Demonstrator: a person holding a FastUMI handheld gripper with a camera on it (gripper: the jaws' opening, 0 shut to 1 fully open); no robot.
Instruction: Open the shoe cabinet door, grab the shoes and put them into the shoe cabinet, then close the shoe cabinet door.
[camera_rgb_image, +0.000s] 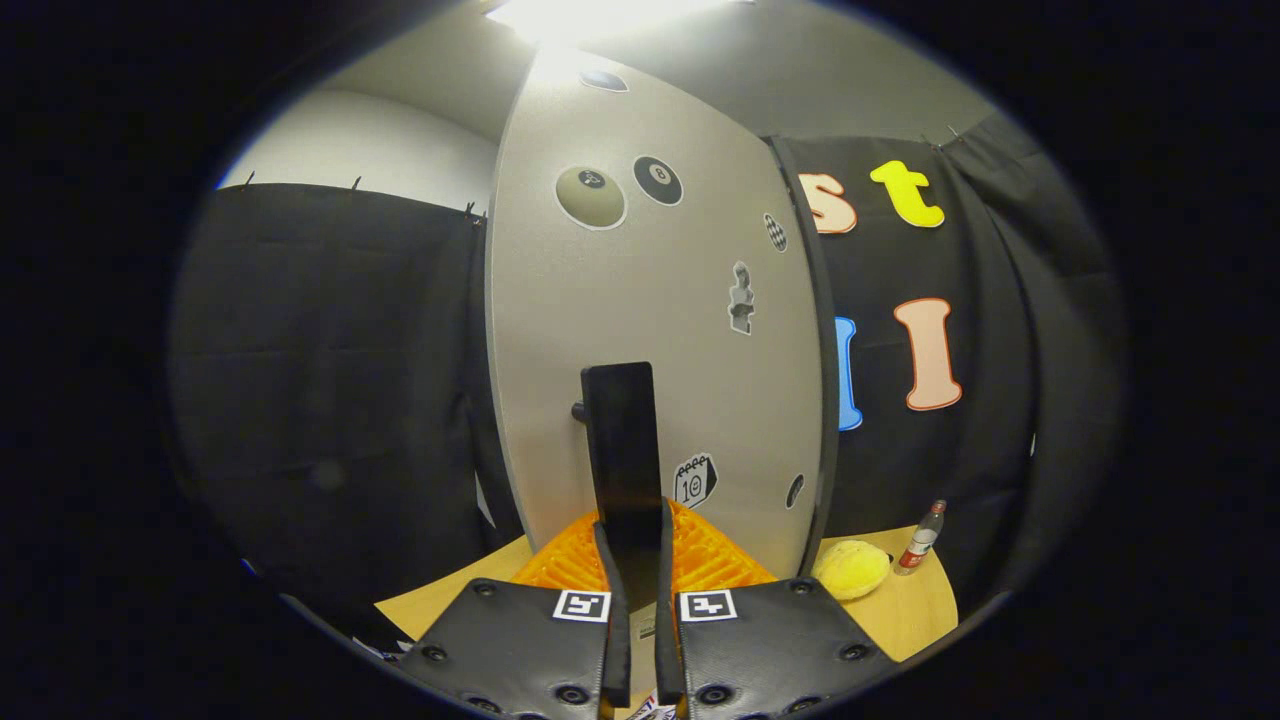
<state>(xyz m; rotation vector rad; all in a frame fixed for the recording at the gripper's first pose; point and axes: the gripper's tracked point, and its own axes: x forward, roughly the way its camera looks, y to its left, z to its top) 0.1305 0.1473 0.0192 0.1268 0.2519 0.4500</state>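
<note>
Fingers closed on the handle, door dead ahead

Pinched between the two fingers (612, 600) of the gripper (637, 545) is the lower end of the dark handle (620, 450), which is seen standing upright on the grey door (650, 330), its long axis running straight up and away from the fingertips. Both fingers are judged to be pressed against the handle's sides, with almost no gap left. A small peg joining handle to door is seen on the handle's left. Below the handle, an orange ribbed mat (715, 555) is spread on the wooden table (910, 610). To the handle's right and lower, a yellow plush (852, 568) and a small bottle (921, 540) are set near each other. No shoes can be made out. A pull back towards the camera, along the door's swing, is judged to be called for.
</note>
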